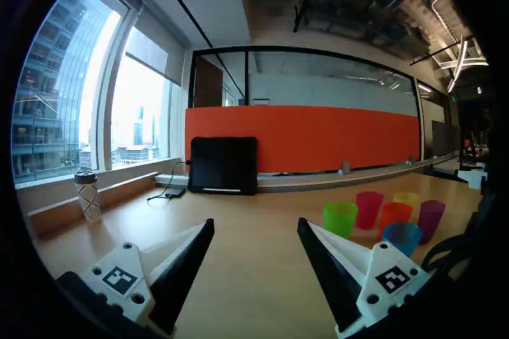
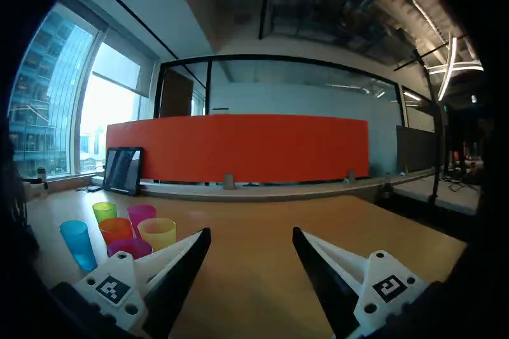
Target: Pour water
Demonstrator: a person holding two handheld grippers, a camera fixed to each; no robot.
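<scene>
Several coloured plastic cups stand clustered on the wooden table (image 1: 254, 256). In the left gripper view they are to the right: a green cup (image 1: 339, 218), a red cup (image 1: 368, 208), an orange cup (image 1: 394, 215), a yellow cup (image 1: 406, 199), a purple cup (image 1: 431, 218) and a blue cup (image 1: 402, 237). My left gripper (image 1: 254, 231) is open above bare table, left of them. In the right gripper view the cups sit at lower left: blue cup (image 2: 77, 243), green cup (image 2: 104, 211), yellow cup (image 2: 157, 233). My right gripper (image 2: 251, 240) is open with nothing between its fingers.
A clear bottle with a dark lid (image 1: 87, 196) stands by the window ledge at left. A black tablet (image 1: 223, 165) leans against the orange partition (image 1: 305, 135) at the table's back, a cable beside it. The table's right edge (image 2: 439, 237) drops toward another desk.
</scene>
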